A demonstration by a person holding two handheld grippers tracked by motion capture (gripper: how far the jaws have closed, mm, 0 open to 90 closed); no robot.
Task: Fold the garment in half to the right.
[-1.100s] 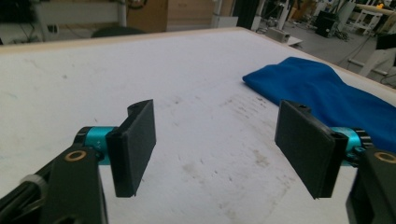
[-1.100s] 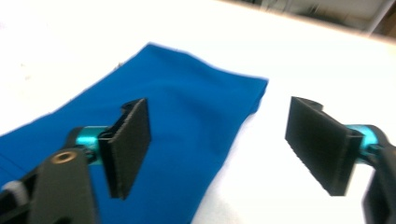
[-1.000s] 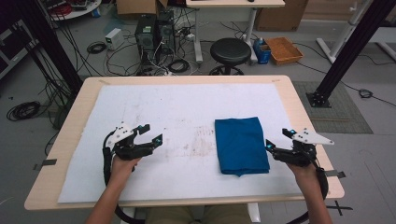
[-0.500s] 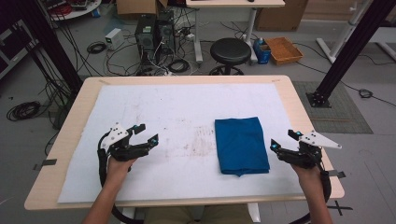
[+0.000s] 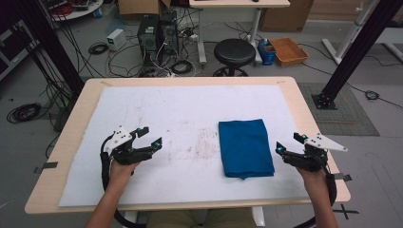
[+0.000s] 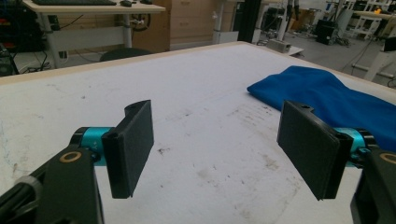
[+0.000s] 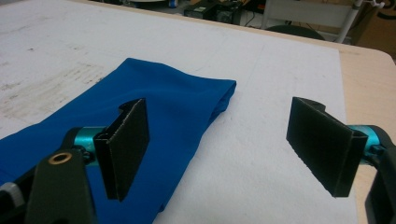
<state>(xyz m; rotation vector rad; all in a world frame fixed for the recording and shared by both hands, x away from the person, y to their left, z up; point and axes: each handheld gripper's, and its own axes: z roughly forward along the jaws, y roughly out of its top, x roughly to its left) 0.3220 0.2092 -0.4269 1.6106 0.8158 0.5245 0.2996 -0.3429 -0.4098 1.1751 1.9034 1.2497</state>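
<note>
High view puts your folded blue cloth flat on the counter, right of centre; your left hand-held gripper and right hand-held gripper flank it, both released and empty, likely poised for handling.

The high view looked down from above the near edge of the table. Both gripper views sat low, near the blue cloth, which all three shared.

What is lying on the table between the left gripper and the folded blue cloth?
Nothing lies there. In the high view, the stretch between the left gripper and the folded blue cloth is bare white mat, only smudged with dark marks.
</note>
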